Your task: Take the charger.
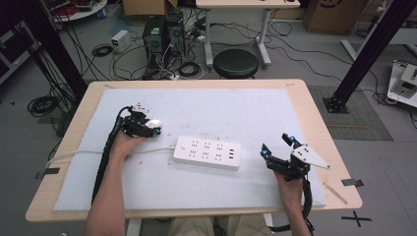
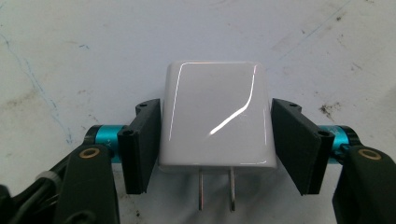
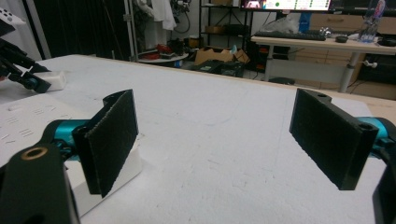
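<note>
Two black pads of the left gripper [image 2: 215, 149] pinch a glossy white plug-in charger block [image 2: 215, 119], at ten o'clock from the white power strip [image 1: 207, 153] on the table [image 1: 295, 93]; right gripper [image 3: 215, 140] gapes empty. Slick sides might slip, tilting prongs.

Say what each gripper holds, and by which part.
The left gripper clamps the white charger by its two side faces, prongs toward the camera. The right gripper holds nothing, jaws wide apart.

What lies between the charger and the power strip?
Bare white mat, seen in the high view. The charger sits between the left hand-held gripper's jaws, up-left of the power strip, apart from it.
</note>
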